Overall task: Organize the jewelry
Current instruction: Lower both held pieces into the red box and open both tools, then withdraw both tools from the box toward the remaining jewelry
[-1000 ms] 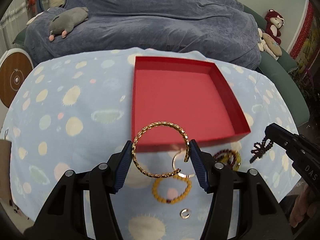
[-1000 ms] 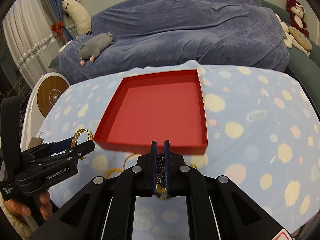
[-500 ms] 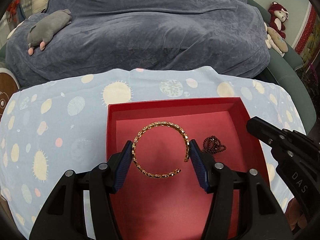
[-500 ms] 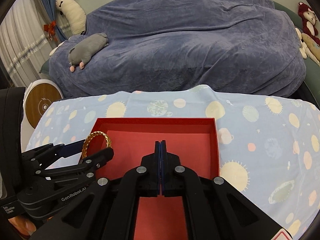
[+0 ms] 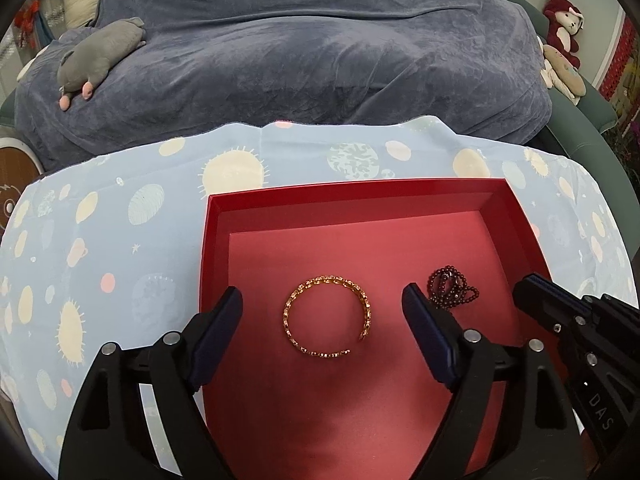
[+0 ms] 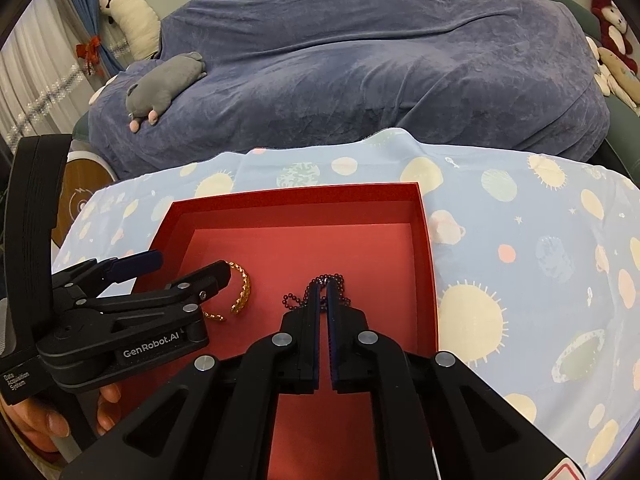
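A red box (image 5: 352, 192) lies on the patterned cloth. On its floor rests a gold open bangle (image 5: 328, 320), between the fingers of my left gripper (image 5: 322, 302). Those jaws are opening and the pads stand clear of the bangle. To its right, a dark red bead bracelet (image 5: 452, 288) lies in a heap on the box floor. My right gripper (image 5: 525, 284) hovers just right of the beads. In the right wrist view the right gripper (image 6: 324, 290) is shut with nothing between its pads. The bead bracelet (image 6: 298, 298) shows around its tips, the bangle (image 6: 242, 292) and left gripper (image 6: 180, 266) to the left.
A light blue cloth (image 5: 120, 240) with planet prints covers the table. Behind it a blue-grey blanket (image 5: 320, 60) drapes a sofa, with a grey plush toy (image 5: 100, 56) on it. Red plush toys (image 5: 564, 20) sit far right. A hand (image 6: 40, 424) holds the left gripper.
Both grippers moved forward from the box's near edge to over its floor. The beads left the right gripper and lie in the box. The left jaws opened and the bangle dropped onto the floor.
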`<move>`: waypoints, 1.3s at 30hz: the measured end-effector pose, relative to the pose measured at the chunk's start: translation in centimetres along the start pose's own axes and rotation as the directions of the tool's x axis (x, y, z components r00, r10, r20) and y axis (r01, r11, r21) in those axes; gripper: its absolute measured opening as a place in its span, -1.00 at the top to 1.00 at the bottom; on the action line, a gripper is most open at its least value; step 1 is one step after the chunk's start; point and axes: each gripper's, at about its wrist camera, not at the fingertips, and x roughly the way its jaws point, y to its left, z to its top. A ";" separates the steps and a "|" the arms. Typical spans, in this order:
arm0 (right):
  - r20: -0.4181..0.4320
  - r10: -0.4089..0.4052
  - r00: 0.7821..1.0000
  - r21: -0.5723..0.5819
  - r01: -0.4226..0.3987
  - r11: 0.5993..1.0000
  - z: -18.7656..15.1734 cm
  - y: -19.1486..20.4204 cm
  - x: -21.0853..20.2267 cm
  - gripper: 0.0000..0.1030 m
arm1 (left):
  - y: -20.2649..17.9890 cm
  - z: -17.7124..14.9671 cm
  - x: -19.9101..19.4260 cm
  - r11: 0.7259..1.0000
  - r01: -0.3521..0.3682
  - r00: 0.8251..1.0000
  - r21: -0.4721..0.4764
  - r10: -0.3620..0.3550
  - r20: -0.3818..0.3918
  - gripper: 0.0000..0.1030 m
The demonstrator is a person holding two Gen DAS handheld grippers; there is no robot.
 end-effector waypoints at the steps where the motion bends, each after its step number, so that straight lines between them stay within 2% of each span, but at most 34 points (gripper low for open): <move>1: 0.003 -0.002 1.000 -0.002 0.002 1.000 -0.1 0.1 -0.4 0.84 | 0.0 -0.2 -0.4 1.000 -0.001 1.000 -0.001 0.001 0.006 -0.51; 10: 0.036 -0.016 0.999 0.002 0.016 1.000 -2.8 0.6 -5.3 0.47 | 0.9 -2.9 -6.2 0.999 0.006 0.998 -0.048 -0.003 0.061 -0.51; 20: -0.003 -0.035 0.999 0.029 0.035 0.999 -10.7 1.0 -10.3 0.42 | 1.3 -10.5 -11.9 0.997 0.010 0.998 -0.078 -0.005 0.059 -0.51; 31: -0.081 -0.076 0.994 0.065 0.082 0.995 -19.5 0.5 -12.5 0.33 | 0.5 -20.1 -12.9 0.997 -0.014 1.000 -0.081 0.012 -0.029 -0.52; 35: -0.101 -0.080 0.992 0.093 0.090 0.992 -21.5 0.2 -12.7 0.33 | 0.3 -22.3 -12.5 0.996 -0.028 0.998 -0.086 0.024 -0.055 -0.52; 39: -0.117 -0.084 0.990 0.101 0.096 0.990 -22.5 0.3 -12.6 0.33 | 0.2 -23.0 -12.2 0.995 -0.043 0.997 -0.085 0.038 -0.060 -0.52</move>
